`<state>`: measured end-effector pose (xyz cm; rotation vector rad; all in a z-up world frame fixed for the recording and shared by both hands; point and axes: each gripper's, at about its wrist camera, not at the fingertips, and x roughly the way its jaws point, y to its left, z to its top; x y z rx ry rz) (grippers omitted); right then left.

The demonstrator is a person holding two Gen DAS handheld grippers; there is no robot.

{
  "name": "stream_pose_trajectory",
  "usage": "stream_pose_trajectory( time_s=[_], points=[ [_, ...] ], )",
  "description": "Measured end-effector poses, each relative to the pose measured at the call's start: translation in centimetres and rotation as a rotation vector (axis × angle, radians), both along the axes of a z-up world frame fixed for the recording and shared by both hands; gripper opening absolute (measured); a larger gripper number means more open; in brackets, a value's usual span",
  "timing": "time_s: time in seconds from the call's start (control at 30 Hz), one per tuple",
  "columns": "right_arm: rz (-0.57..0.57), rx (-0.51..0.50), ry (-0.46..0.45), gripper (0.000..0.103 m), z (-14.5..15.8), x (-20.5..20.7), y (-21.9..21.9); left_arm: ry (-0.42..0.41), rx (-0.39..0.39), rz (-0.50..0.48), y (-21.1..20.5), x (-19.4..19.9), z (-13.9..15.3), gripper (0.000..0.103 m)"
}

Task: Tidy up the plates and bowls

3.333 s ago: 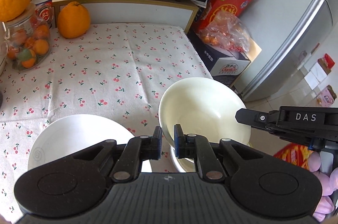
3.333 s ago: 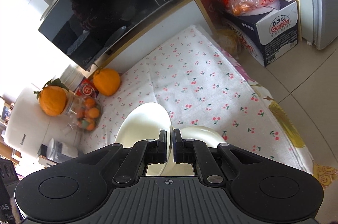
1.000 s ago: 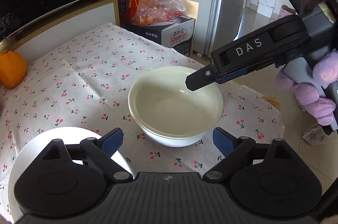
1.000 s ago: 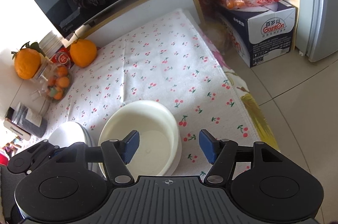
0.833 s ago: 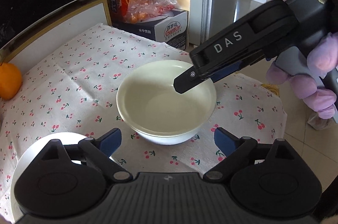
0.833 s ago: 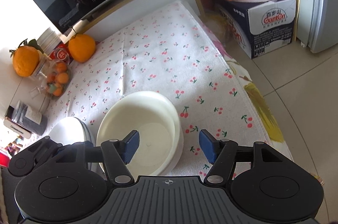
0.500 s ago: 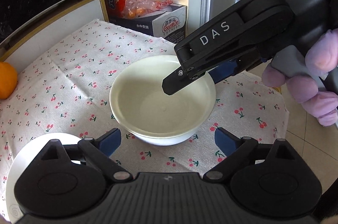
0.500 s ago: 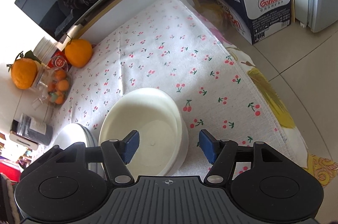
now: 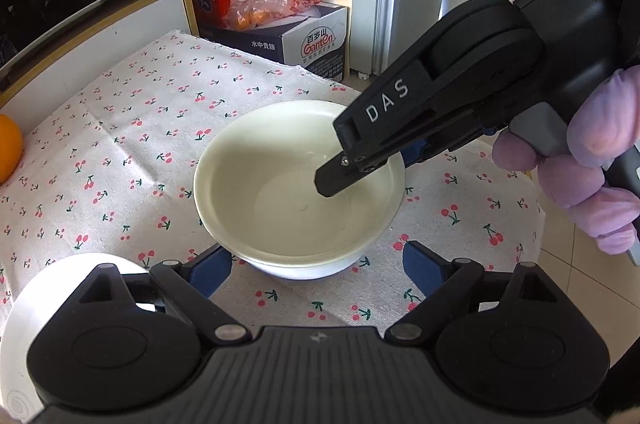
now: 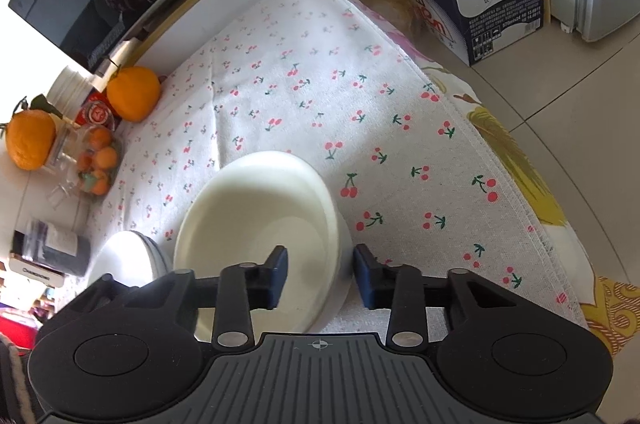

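— Presently, where are the bowls located?

— The cream bowls (image 9: 298, 192) are seen nested, one inside the other, on the cherry-print cloth (image 9: 132, 128) that covers the bench, near its right edge. A stack of white plates (image 10: 128, 256) is found just beside them, to the left in the right wrist view.

— How is the right gripper positioned?

— The right gripper (image 10: 320, 274) is placed over the near right rim of the bowls. One finger is set inside the rim and the other outside the wall. Its fingers have just been closing, with the wall between them; a gap is visible at each pad, so nothing is grasped yet.

— And the left gripper?

— The left gripper (image 9: 318, 270) is held spread wide in front of the bowls, released, with nothing grasped. A gloved hand (image 9: 588, 184) is seen holding the right gripper.
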<state>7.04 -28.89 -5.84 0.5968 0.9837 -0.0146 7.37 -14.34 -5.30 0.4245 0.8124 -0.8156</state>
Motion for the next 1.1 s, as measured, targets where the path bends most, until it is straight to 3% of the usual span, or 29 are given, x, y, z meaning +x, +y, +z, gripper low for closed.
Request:
stream_pose_trajectory(
  time_s=[0.13,0.67,1.1],
  points=[
    [0.001,-0.003,-0.009,0.024,0.3,-0.1,-0.1,0.012,-0.013,0.018,0.2,0.3,0.2,0.088],
    [0.028,-0.016,-0.094,0.024,4.0,-1.0,1.1,-0.038,-0.085,0.061,1.9,-0.5,3.1,0.088],
    [0.091,0.005,-0.144,0.024,6.6,-0.9,5.2,-0.080,-0.118,0.119,5.9,-1.5,5.3,0.088]
  ],
)
